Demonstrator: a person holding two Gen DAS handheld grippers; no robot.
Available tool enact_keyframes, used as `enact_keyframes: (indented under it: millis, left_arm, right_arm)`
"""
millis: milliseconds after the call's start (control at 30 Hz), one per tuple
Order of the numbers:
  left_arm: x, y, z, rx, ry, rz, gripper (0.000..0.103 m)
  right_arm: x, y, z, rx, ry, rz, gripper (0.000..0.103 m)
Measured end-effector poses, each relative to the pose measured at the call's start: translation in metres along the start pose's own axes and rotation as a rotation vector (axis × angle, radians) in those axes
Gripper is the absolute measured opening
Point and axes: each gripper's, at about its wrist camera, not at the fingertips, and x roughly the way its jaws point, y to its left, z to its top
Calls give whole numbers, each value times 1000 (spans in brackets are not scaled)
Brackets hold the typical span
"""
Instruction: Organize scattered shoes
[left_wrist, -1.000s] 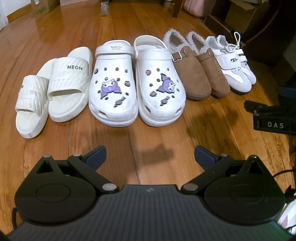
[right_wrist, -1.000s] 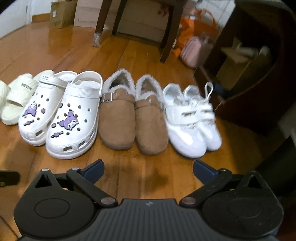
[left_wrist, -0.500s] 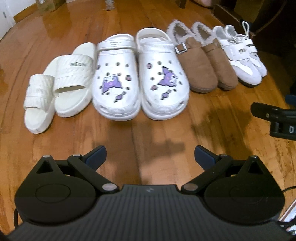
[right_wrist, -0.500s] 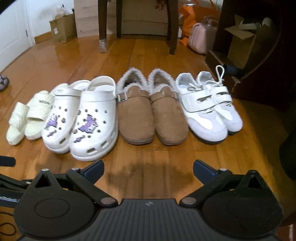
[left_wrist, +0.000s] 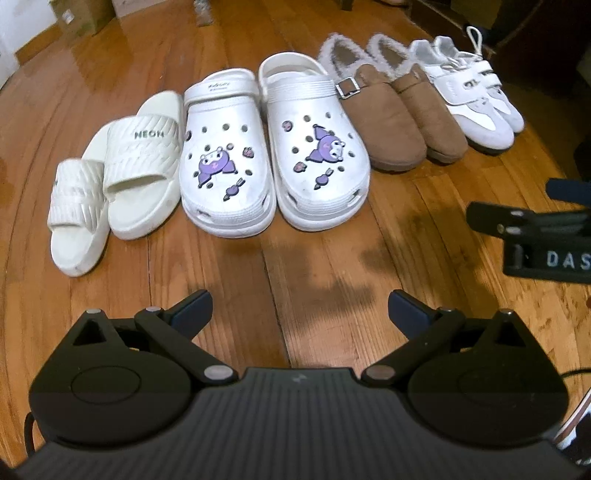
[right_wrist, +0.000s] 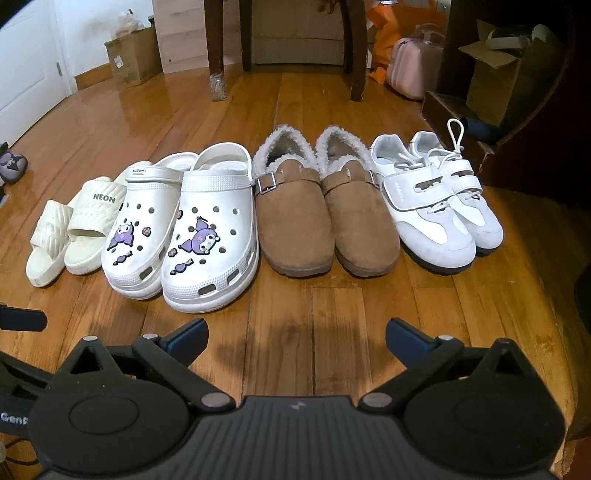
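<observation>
Four pairs of shoes stood in one neat row on the wooden floor (right_wrist: 295, 325), toes pointing toward both grippers. At the far left sat the cream slides (left_wrist: 110, 184), one marked NEON, its mate just beside it and set a little nearer the cameras. Next came the white clogs (left_wrist: 273, 155) with purple cartoon charms, side by side and nearly touching. To their right were the brown fur-lined clogs (right_wrist: 325, 218) with a metal buckle showing on the left one, and last the white strap sneakers (right_wrist: 439, 206), a loop of lace sticking up from the farther shoe. The left gripper (left_wrist: 301, 310) hung low over bare boards in front of the white clogs, its blue-tipped fingers (left_wrist: 194, 310) spread wide with nothing between them. The right gripper (right_wrist: 295, 336) hovered the same way before the brown pair, spread apart and empty as well; its side also poked into the left camera's view at the right edge. Behind the row stood dark chair legs (right_wrist: 216, 48), a cardboard box (right_wrist: 133, 55) by the wall, and a pink case (right_wrist: 413, 70) near dark furniture.
</observation>
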Motion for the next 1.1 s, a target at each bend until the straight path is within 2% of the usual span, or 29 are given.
enact_keyframes:
  millis: [400, 500, 633, 767, 900, 1100]
  left_arm:
    - [-3, 6, 3, -15, -15, -1, 103]
    - [-7, 5, 2, 4, -40, 3, 103]
    - [-16, 0, 1, 41, -83, 49, 103]
    - [-24, -2, 0, 59, -104, 44, 103]
    - [-40, -3, 0, 66, -159, 32, 103]
    - [-55, -5, 0, 75, -175, 27, 103]
  right_arm:
    - [5, 5, -1, -7, 23, 13, 102]
    - [10, 3, -2, 10, 62, 34, 102]
    - [11, 2, -5, 22, 76, 35, 102]
    - [12, 1, -8, 24, 80, 28, 102]
    - [15, 1, -11, 28, 106, 37, 102]
    - [15, 6, -17, 31, 115, 46, 102]
